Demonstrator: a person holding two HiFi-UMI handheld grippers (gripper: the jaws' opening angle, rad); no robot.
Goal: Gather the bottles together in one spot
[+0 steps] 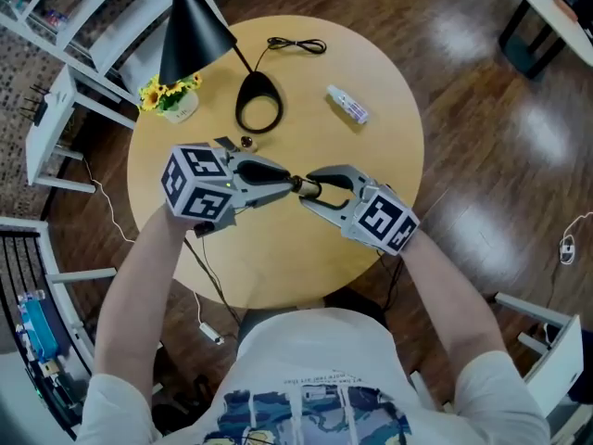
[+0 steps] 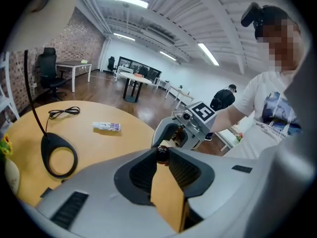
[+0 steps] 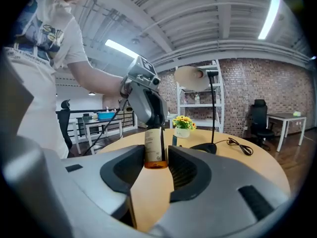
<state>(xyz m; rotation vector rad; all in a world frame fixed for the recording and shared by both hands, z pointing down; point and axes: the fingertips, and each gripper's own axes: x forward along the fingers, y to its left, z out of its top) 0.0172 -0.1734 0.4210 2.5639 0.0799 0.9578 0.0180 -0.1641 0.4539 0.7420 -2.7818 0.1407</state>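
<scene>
Head view: round table (image 1: 278,258), wood-toned; left gripper (image 1: 293,184) and right gripper (image 1: 307,187) meet tip to tip over its centre, one small amber bottle (image 1: 299,185) between them, raised off the top; white bottle (image 1: 347,105) lying on its side at 1 o'clock, well apart; lamp base (image 1: 239,109) at 12 o'clock; flower pot (image 1: 171,98) at 10 o'clock; small dark item (image 1: 246,142) just beside the lamp base, too small to identify. Left gripper view: jaws nearly together, clamped on the amber bottle's dark cap (image 2: 162,154); right gripper directly beyond at 1 o'clock. Right gripper view: jaws narrowly parted, pads against the lower body of the same bottle, its label (image 3: 154,145) upright between them; left gripper above at 12 o'clock. The double hold, cap and base, probably serves a handover between grippers. Gathering judged unfinished, the white bottle being untouched and distant.
</scene>
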